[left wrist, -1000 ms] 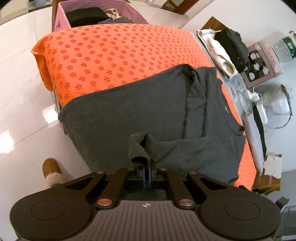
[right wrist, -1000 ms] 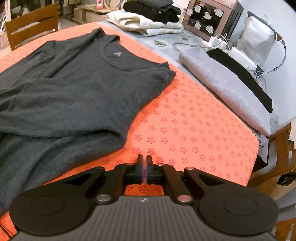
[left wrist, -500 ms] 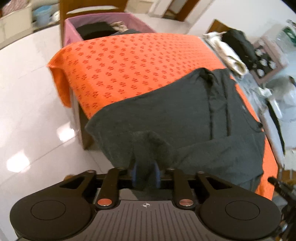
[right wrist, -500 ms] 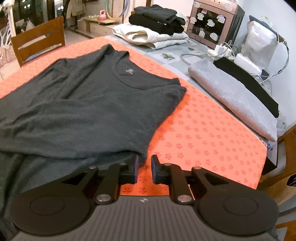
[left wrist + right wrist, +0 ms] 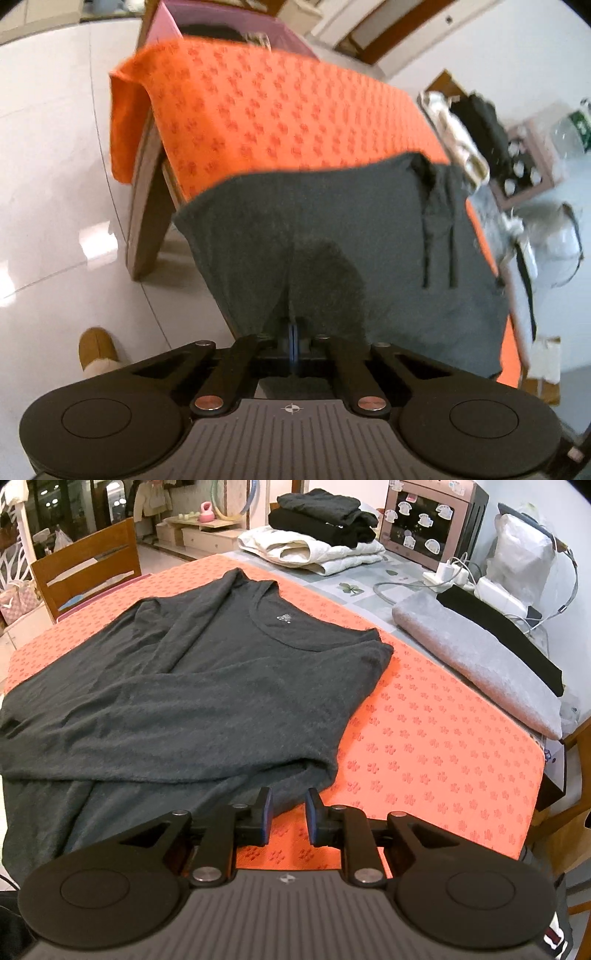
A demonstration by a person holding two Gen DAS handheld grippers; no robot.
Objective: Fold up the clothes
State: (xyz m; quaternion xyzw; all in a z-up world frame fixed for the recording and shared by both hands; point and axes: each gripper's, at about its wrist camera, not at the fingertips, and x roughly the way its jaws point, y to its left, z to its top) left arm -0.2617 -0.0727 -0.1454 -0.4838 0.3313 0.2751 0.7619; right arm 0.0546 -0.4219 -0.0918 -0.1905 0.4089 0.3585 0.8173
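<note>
A dark grey long-sleeved shirt (image 5: pixel 207 686) lies on the orange patterned cloth (image 5: pixel 436 746) that covers the table, neck toward the far side, sleeves folded across the body. In the left wrist view the shirt (image 5: pixel 332 229) hangs over the table's near edge. My left gripper (image 5: pixel 294 332) is shut on a bunched fold of the shirt's hem and holds it up. My right gripper (image 5: pixel 288 819) is open and empty, just above the cloth by the shirt's near right hem.
Folded white and black clothes (image 5: pixel 321 535) are stacked at the table's far side beside a pink box (image 5: pixel 432 520). A grey folded cloth (image 5: pixel 476 657) lies along the right. A wooden chair (image 5: pixel 88 568) stands far left. A purple basket (image 5: pixel 229 22) sits beyond the table.
My left gripper pulled back off the table edge, opened briefly and shut again on the hem. My right gripper opened and drew back a little.
</note>
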